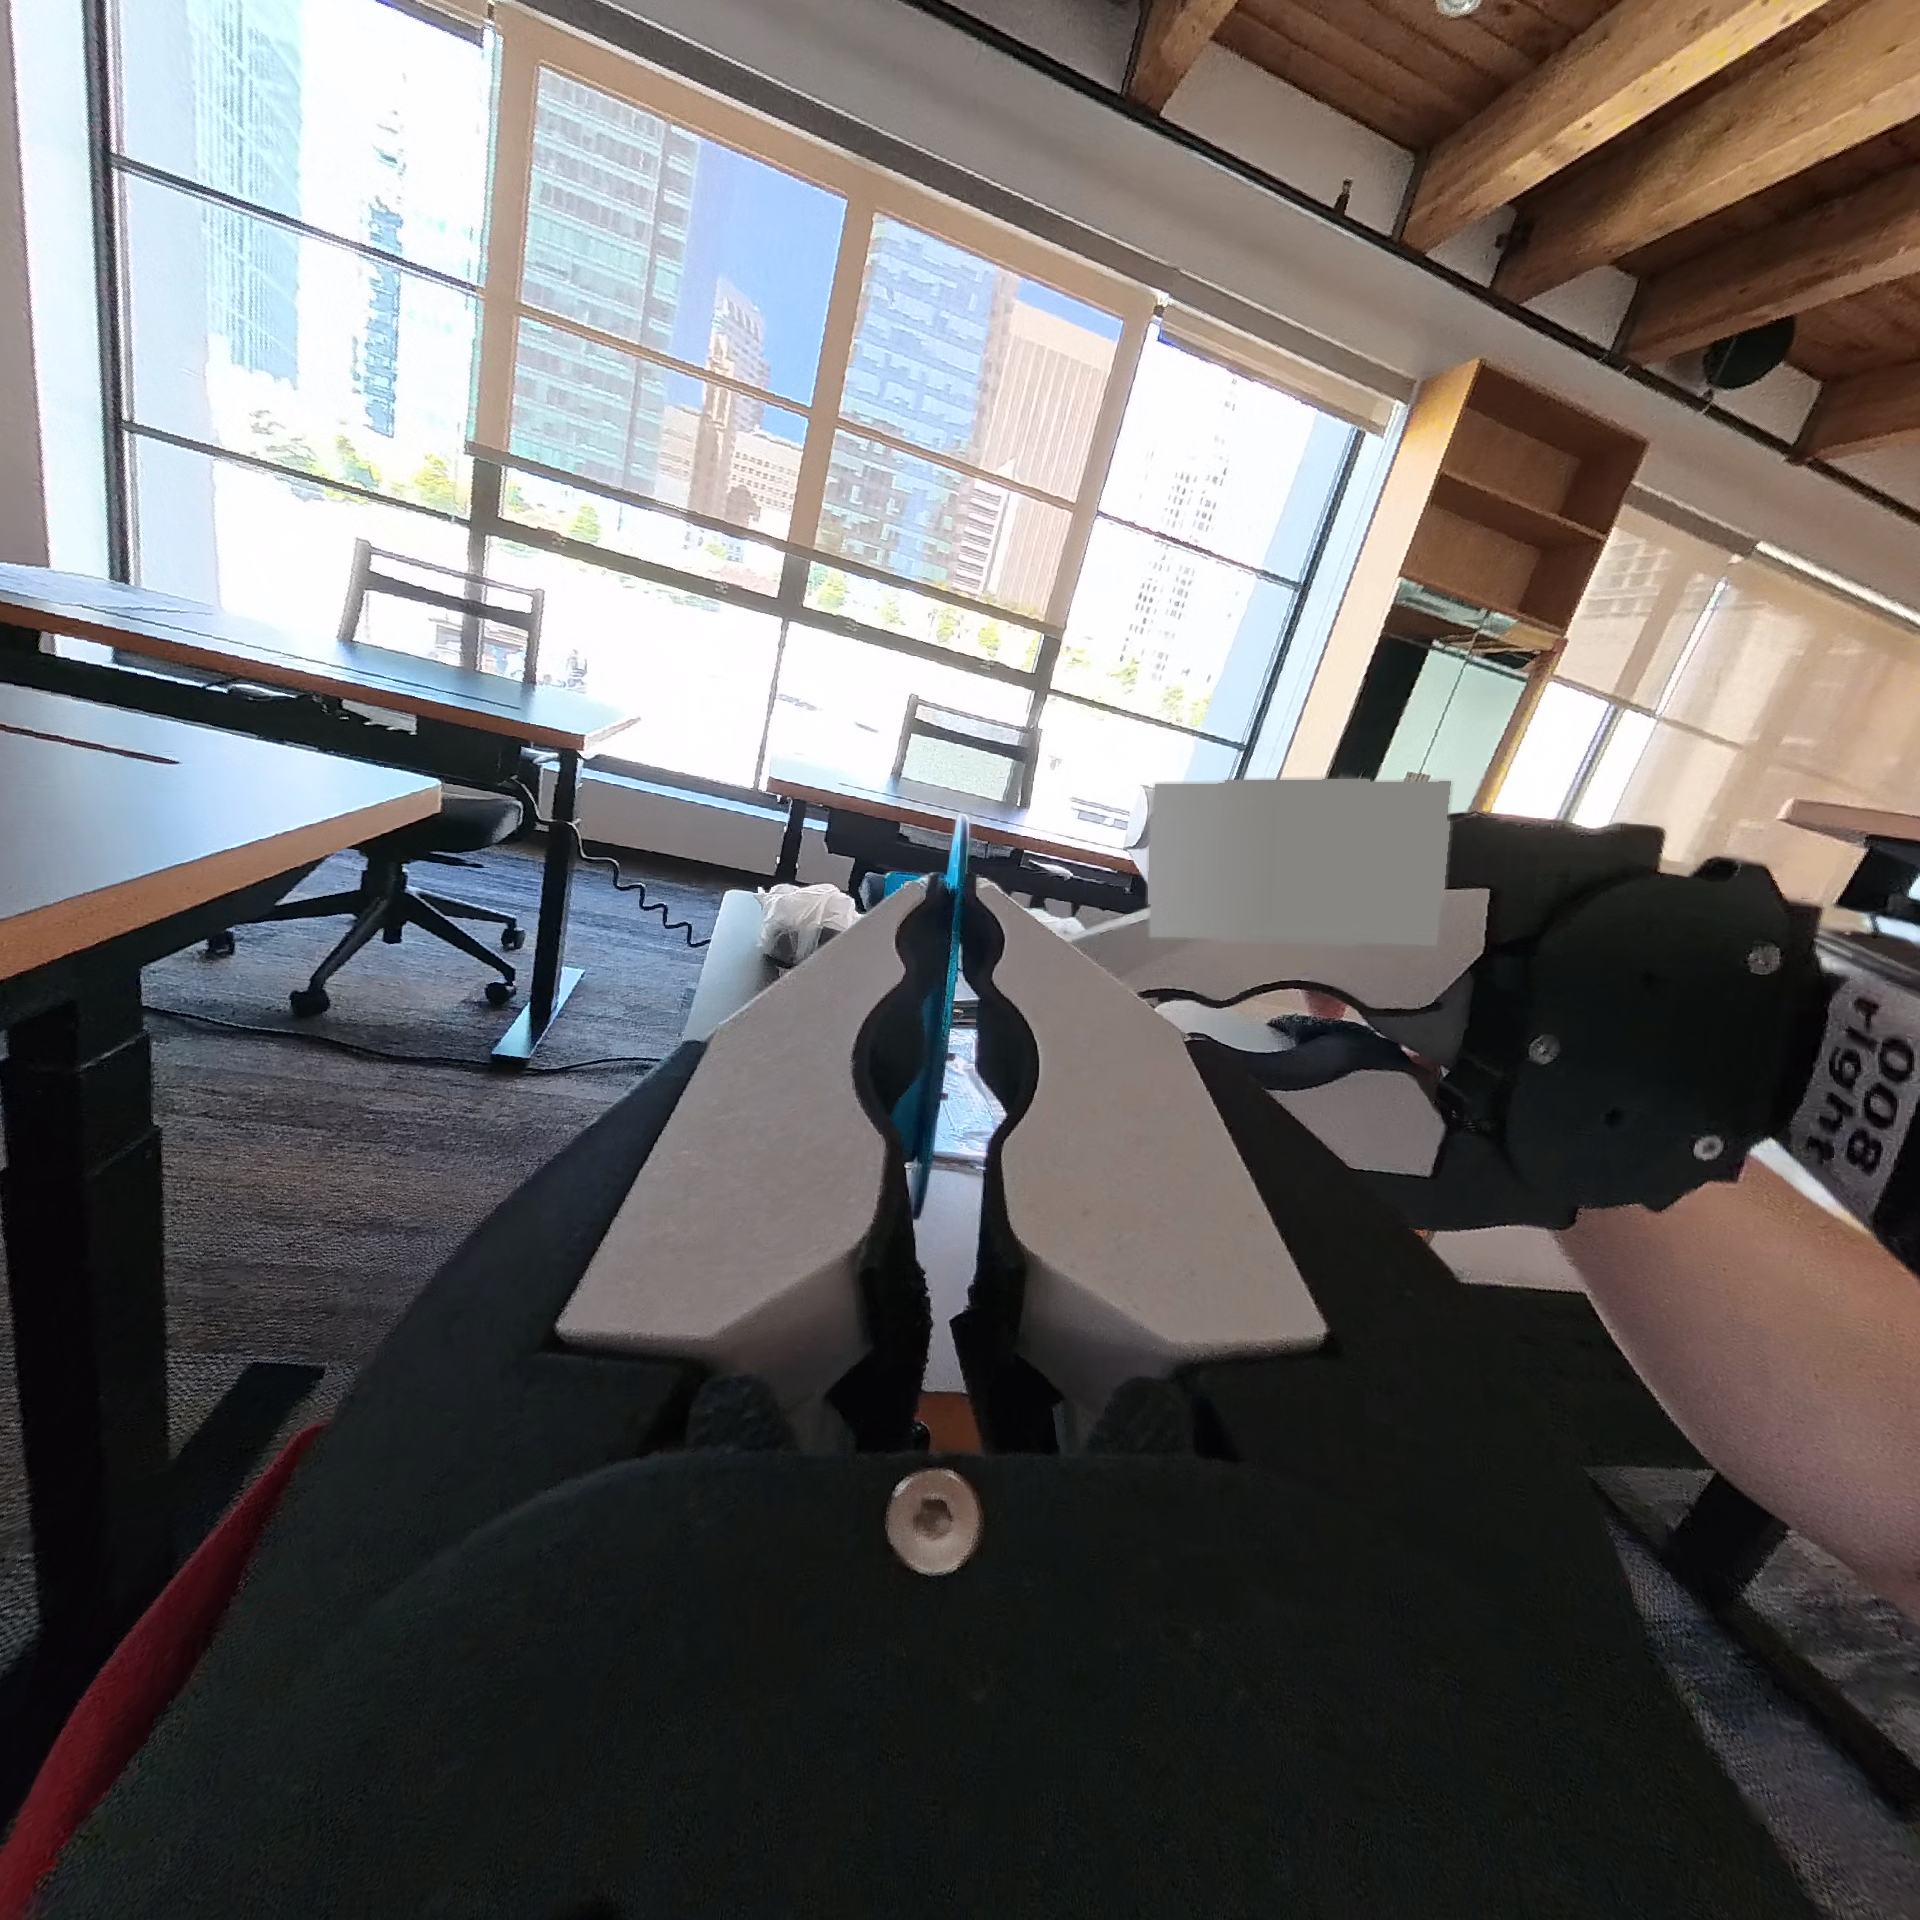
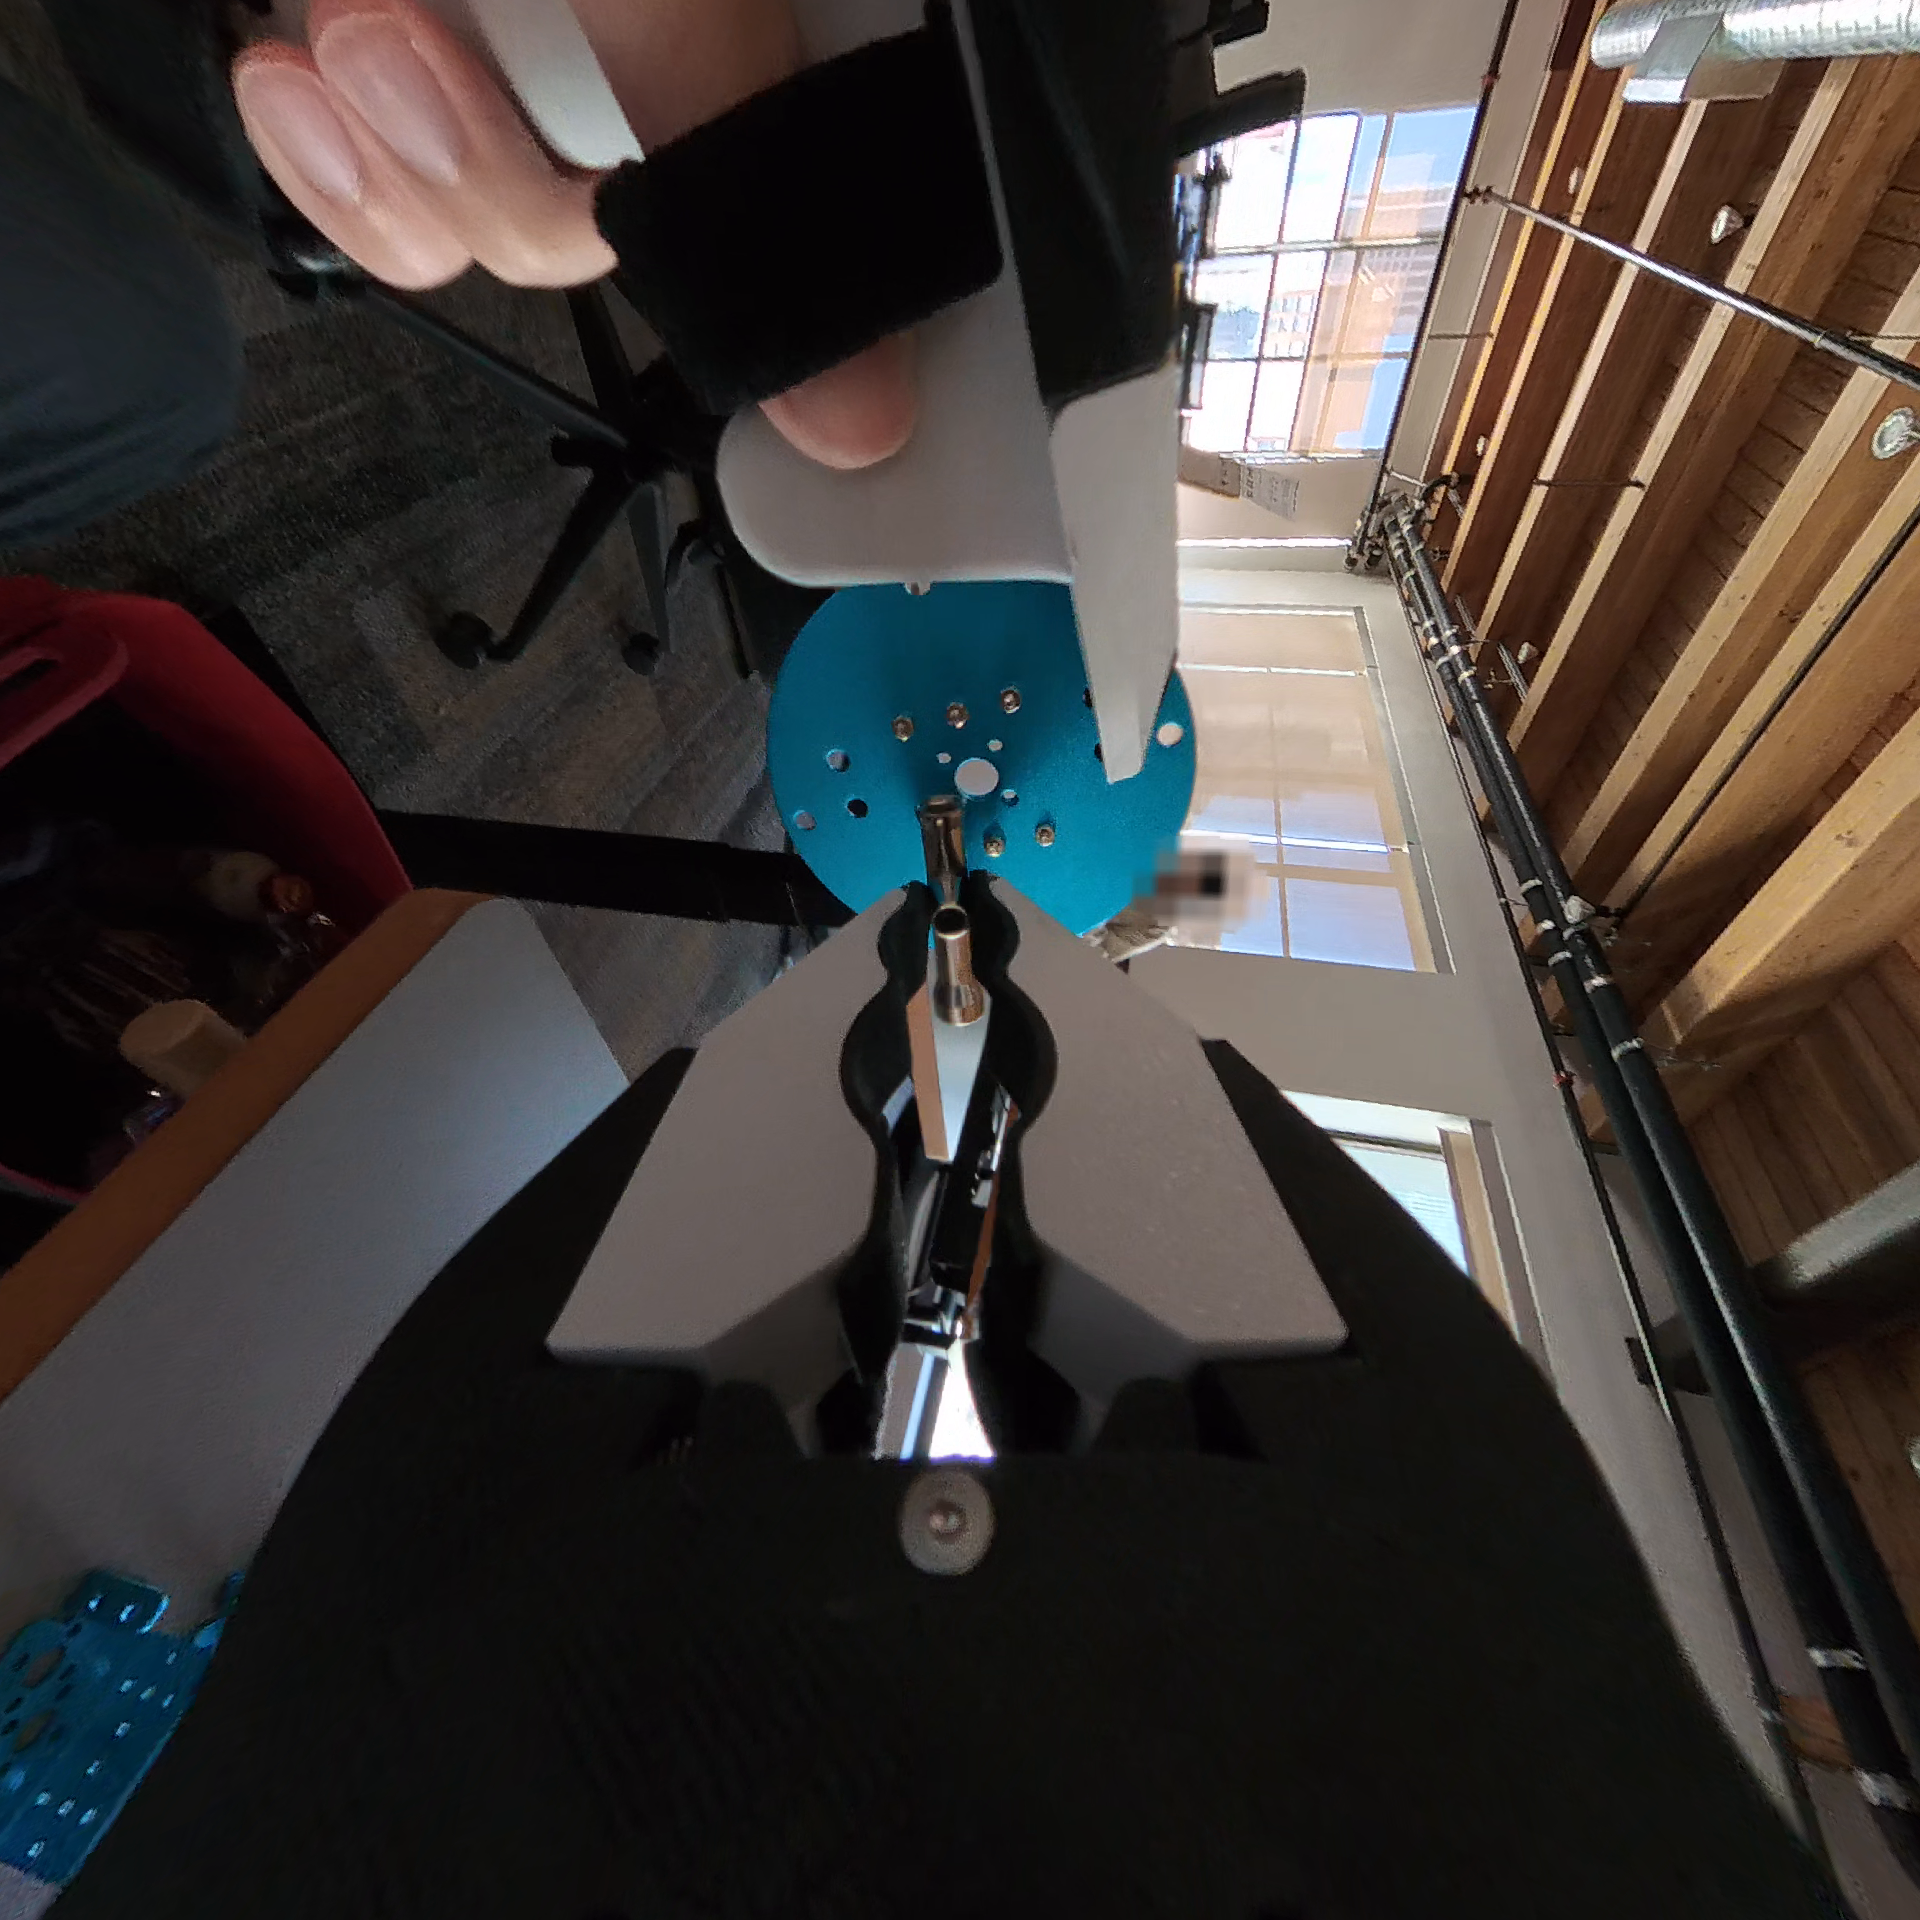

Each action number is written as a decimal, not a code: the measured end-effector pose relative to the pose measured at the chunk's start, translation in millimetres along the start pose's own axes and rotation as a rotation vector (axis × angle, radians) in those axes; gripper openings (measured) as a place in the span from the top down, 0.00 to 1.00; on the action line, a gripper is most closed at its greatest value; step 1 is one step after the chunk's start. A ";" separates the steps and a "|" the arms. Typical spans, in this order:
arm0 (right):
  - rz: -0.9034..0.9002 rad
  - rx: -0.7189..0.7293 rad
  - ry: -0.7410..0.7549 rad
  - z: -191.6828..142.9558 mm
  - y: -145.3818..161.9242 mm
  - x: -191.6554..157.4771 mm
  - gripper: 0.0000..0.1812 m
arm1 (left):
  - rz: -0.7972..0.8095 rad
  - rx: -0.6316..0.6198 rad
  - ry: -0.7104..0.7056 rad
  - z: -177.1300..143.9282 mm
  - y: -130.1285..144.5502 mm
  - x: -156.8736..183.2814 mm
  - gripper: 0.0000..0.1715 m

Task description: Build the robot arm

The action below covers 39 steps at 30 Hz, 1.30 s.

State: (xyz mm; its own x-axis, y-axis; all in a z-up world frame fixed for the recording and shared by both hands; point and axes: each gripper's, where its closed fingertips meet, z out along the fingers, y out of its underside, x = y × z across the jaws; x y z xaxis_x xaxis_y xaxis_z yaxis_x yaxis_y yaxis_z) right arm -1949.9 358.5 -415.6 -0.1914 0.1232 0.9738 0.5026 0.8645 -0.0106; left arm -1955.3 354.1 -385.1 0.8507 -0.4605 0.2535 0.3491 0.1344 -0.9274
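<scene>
My left gripper [image 1: 951, 904], fingers [image 1: 790, 1081] nearly closed, clamping edgewise. My right gripper [image 2: 945, 899], rolled sideways, fingers [image 2: 1122, 1081] pinched together; my bare right forearm [image 1: 1745, 1340] enters from the right.

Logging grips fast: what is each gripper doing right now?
Left gripper: shut on the blue perforated disc, held edge-on between its fingers.
Right gripper: shut on a metal socket tool, tip at the disc's face.
</scene>
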 end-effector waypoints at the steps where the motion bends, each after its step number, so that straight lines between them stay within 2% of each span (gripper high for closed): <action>1: 0.001 -0.012 0.012 0.4 0.1 1.5 0.96 | -0.018 0.009 -0.003 -0.5 -1.5 -1.1 1.00; 8: -0.150 -0.122 0.079 7.5 5.6 1.3 0.96 | -0.239 0.023 -0.012 2.4 0.0 -15.5 1.00; 15: -0.236 -0.262 0.002 16.7 15.4 -9.2 0.96 | -0.247 -0.031 -0.058 12.0 13.1 -24.3 1.00; 20: -0.449 -0.300 -0.033 21.9 23.6 -19.0 0.96 | -0.326 -0.085 -0.049 18.7 25.4 -30.6 1.00; 22: -0.359 -0.320 -0.077 22.9 26.4 -24.0 0.96 | -0.352 -0.089 -0.042 20.1 29.9 -30.9 1.00; 26: -0.160 -0.346 -0.121 22.8 28.8 -25.0 0.96 | -0.273 -0.046 -0.043 19.5 29.6 -27.6 1.00; 29: 0.119 -0.320 -0.132 24.1 27.6 -23.4 0.96 | -0.240 -0.027 -0.050 17.6 26.2 -27.9 1.00; 31: 0.228 -0.309 -0.115 24.6 27.0 -20.8 0.97 | -0.225 -0.012 -0.056 16.8 23.2 -27.8 1.00; 36: 0.129 -0.291 0.035 28.7 22.9 -13.6 0.97 | -0.201 0.017 -0.087 14.6 14.5 -30.4 1.00; 39: 0.337 -0.268 0.032 31.2 22.6 -14.1 0.97 | -0.179 0.032 -0.096 13.2 14.4 -32.2 1.00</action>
State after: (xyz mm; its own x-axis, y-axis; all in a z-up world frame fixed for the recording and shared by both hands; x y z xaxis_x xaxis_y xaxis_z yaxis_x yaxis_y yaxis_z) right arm -1962.2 391.5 -436.7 0.0452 0.3582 0.9326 0.7349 0.6205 -0.2739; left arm -1972.6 382.5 -403.0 0.8069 -0.3937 0.4403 0.5094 0.0867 -0.8561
